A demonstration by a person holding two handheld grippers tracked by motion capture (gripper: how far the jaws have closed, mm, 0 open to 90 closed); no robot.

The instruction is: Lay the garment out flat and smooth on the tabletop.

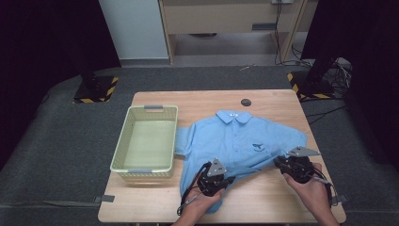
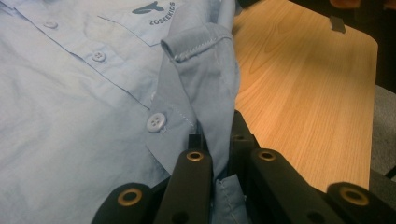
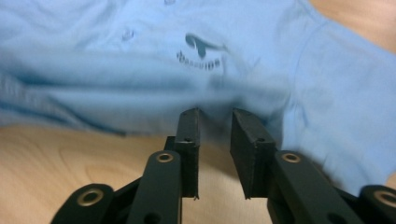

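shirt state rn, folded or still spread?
Mostly spread: the blue shirt lies flat, collar up and sleeves out. Only its bottom hem is lifted and doubled over, pinched in the left tool. The right tool stands open at the hem.

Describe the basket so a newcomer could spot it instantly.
Start at the wooden table. On its left side, beside the blue shirt, sits the basket. It is pale green plastic with slotted walls, rectangular, and has nothing inside.

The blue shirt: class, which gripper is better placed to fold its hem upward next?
Left. The left gripper is already shut on the blue shirt at its hem; the right gripper is open, gripping no cloth.
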